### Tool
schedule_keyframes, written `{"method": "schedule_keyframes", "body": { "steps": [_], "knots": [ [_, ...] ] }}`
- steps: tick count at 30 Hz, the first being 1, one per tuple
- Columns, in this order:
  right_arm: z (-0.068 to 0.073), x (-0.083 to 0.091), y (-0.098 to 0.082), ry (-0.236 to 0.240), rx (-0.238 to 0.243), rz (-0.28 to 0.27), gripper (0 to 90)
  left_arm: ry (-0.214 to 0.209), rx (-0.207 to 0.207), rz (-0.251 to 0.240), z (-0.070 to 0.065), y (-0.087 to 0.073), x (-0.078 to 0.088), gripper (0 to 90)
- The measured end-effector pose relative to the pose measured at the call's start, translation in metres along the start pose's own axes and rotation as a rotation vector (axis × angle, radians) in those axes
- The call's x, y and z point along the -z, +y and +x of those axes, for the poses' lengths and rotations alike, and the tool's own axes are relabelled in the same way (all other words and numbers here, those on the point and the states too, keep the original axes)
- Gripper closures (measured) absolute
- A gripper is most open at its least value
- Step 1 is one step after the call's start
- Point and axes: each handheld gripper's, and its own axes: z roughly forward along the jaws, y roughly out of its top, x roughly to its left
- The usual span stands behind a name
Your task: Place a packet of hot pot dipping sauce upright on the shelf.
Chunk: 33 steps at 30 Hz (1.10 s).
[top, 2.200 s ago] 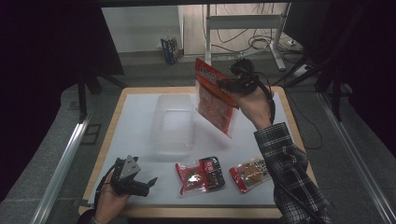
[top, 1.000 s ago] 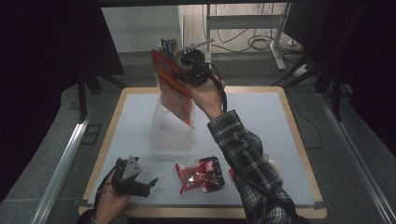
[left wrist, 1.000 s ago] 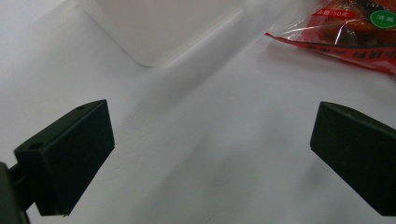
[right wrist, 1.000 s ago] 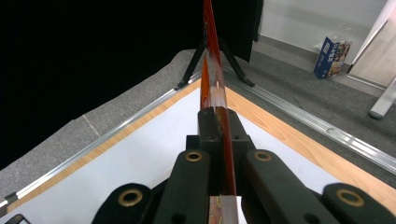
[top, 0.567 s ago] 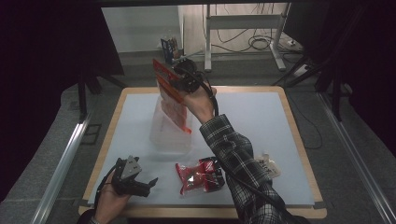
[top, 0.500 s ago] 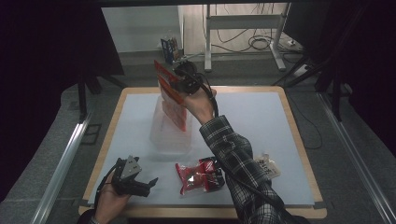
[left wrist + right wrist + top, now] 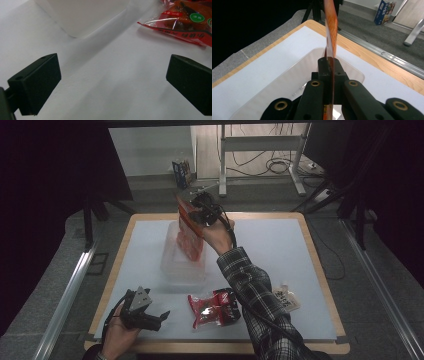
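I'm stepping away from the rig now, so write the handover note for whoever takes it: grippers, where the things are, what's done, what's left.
Right gripper: shut on the edge of the orange-red packet, holding it upright over the clear plastic bin, its lower part already down inside the bin.
Left gripper: open, holding nothing, low over the near left of the table.
On the table near the front edge: a red snack packet and, right of the sleeve, a pale packet.
Done: first packet brought to the bin.
Left: probably release it into the bin, then likely bin the other two packets.
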Motion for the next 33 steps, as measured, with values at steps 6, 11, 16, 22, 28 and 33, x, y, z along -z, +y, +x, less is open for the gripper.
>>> {"method": "schedule_keyframes", "body": {
  "steps": [6,11,16,22,28,33],
  "knots": [
    [-0.007,-0.004,-0.007,-0.071,0.031,0.040,86.5,-0.010,0.003,0.003,0.001,0.000,-0.001,0.0],
    [-0.018,-0.006,-0.015,-0.107,0.035,0.064,83.1,-0.013,0.004,0.006,0.001,0.000,-0.001,0.0],
    [-0.029,-0.001,-0.016,-0.079,0.010,0.041,62.4,-0.013,0.006,0.001,0.001,0.000,-0.001,0.0],
    [-0.034,0.001,-0.021,-0.078,0.018,0.014,33.9,-0.015,0.013,-0.002,0.002,-0.001,-0.001,0.0],
    [-0.039,0.004,-0.026,-0.036,0.038,0.010,12.7,-0.014,0.008,0.005,0.001,-0.001,-0.002,0.0],
    [-0.036,0.014,-0.026,-0.030,0.089,-0.007,5.6,-0.015,0.010,0.000,0.002,-0.001,-0.001,0.0]
  ]
}}
